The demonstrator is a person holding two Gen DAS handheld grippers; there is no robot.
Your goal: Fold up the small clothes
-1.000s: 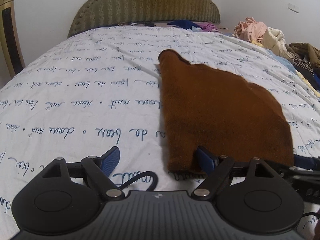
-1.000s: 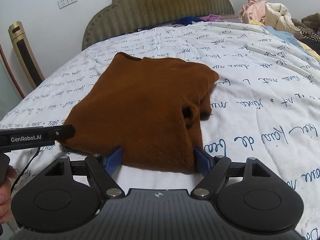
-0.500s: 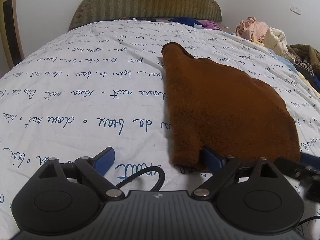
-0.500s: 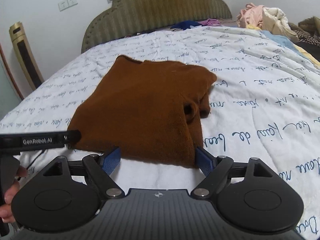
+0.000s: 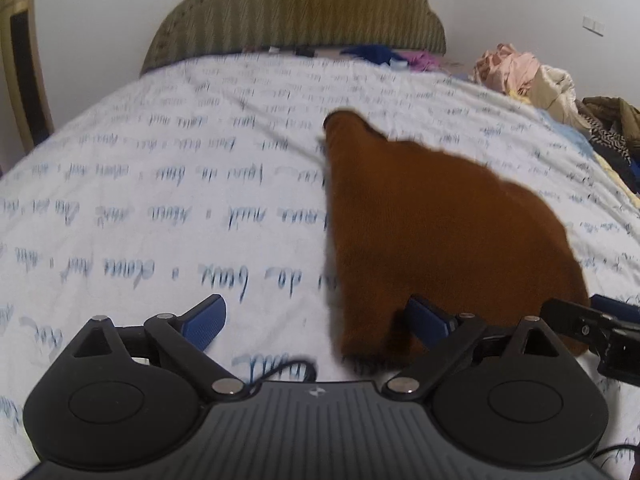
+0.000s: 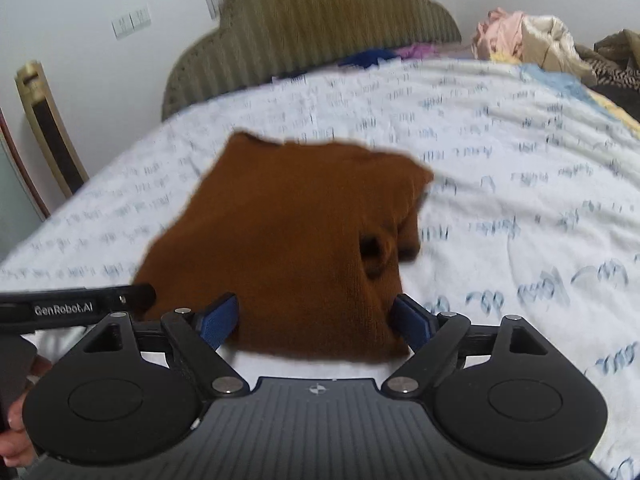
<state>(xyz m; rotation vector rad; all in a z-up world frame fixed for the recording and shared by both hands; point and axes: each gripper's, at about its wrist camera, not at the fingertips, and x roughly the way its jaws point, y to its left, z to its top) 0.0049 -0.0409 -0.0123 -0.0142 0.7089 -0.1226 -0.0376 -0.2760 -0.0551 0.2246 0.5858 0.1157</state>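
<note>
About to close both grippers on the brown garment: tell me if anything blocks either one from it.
Nothing visible does. The right gripper is open at the near hem of the brown garment; the left gripper is open at its near left corner on the bedsheet.

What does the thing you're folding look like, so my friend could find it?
Look at the big bed with blue writing on its white sheet. In the middle lies a flat brown sweater. It is the only brown, spread-out thing; the other clothes are heaped at the bed's far edge.
</note>
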